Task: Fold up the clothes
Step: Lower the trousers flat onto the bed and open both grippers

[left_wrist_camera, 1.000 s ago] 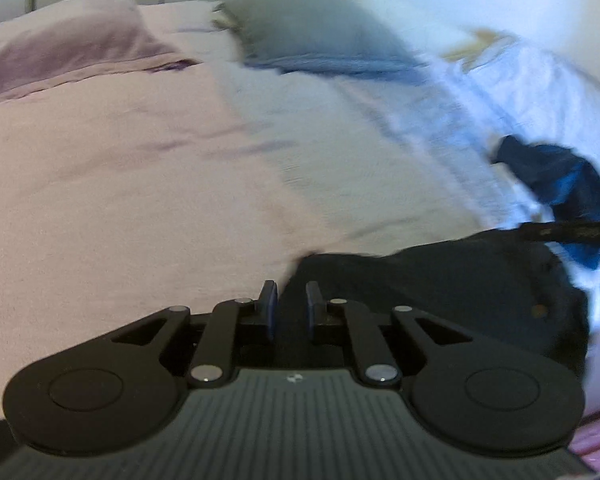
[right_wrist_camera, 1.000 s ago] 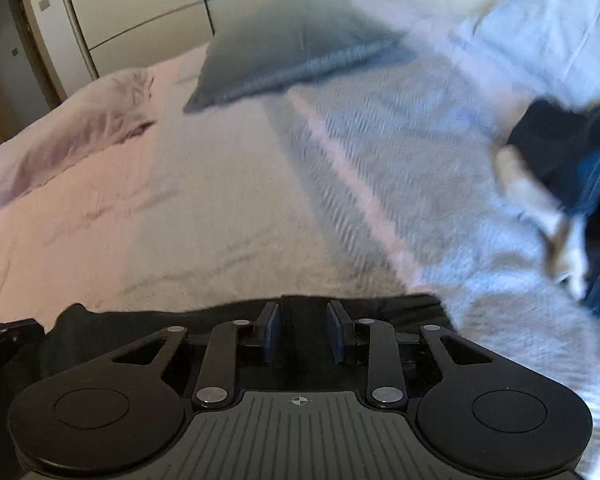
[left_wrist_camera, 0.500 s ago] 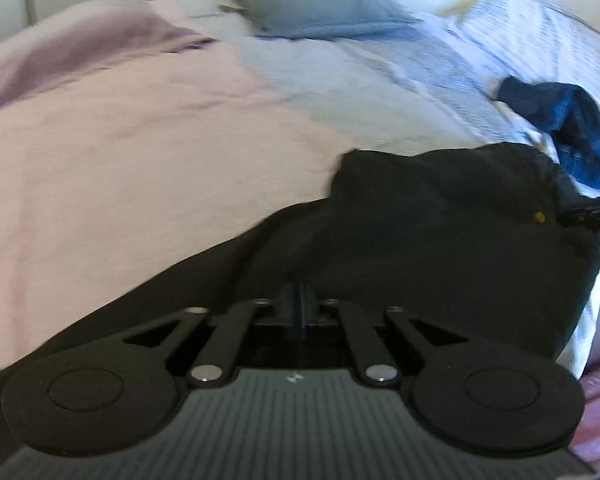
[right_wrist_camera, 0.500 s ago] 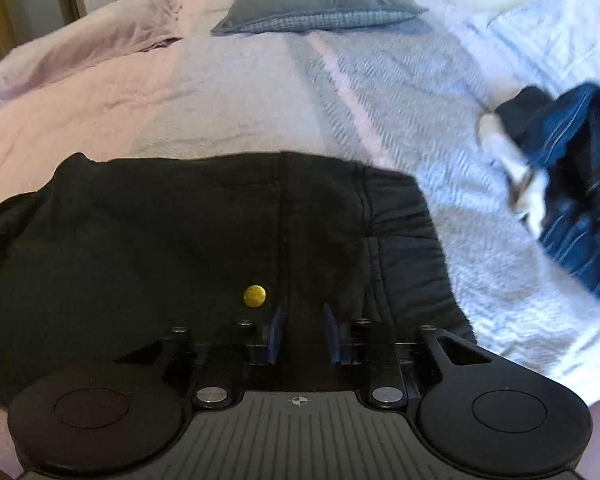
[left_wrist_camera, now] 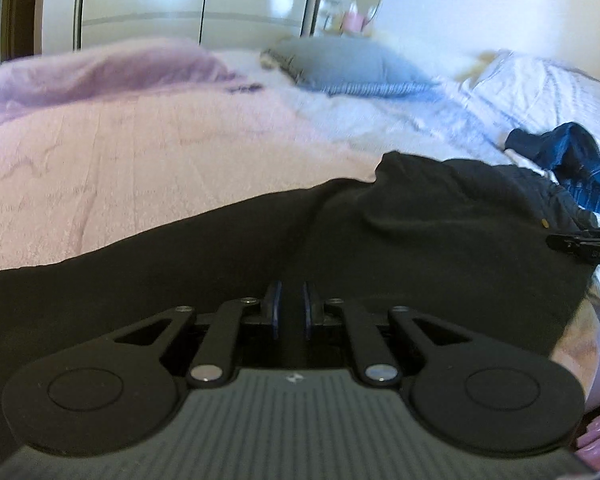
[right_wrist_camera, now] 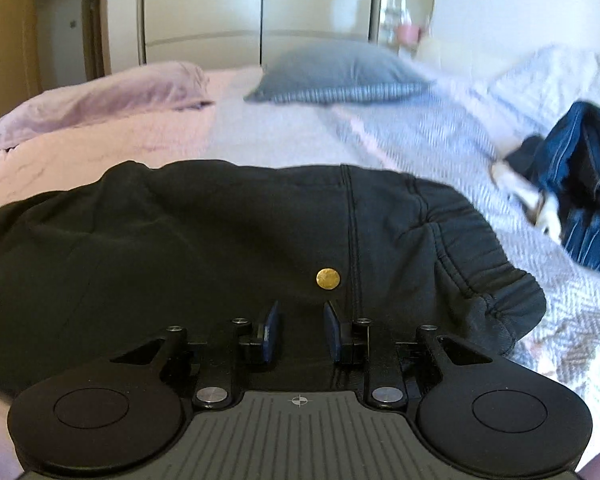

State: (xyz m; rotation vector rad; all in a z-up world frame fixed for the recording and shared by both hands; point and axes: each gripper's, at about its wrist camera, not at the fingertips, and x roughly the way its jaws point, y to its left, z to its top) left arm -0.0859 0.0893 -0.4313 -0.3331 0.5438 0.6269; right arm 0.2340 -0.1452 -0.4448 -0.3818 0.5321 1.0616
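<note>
A pair of black trousers (right_wrist_camera: 228, 240) lies spread across the near side of the bed (left_wrist_camera: 148, 152), waistband toward the right, with a small brass button (right_wrist_camera: 327, 279) showing beside the front seam.

The left gripper (left_wrist_camera: 291, 306) sits low over the trousers, its 2 fingers (left_wrist_camera: 274, 304) drawn nearly together with dark cloth between them; whether they pinch that cloth cannot be told, since black fabric and black parts merge.

The right gripper (right_wrist_camera: 300, 326) hovers just on the near side of the button, its 2 fingers (right_wrist_camera: 270, 326) held a little apart. Trouser cloth shows in the gap, but whether the pads press it cannot be told.

Beyond the trousers, at the far side of the bed, a grey pillow (right_wrist_camera: 340, 72) lies next to a rumpled lilac blanket (right_wrist_camera: 100, 100). To the right of the trousers a bundle of blue jeans (right_wrist_camera: 580, 184) rests on the pale cover.
</note>
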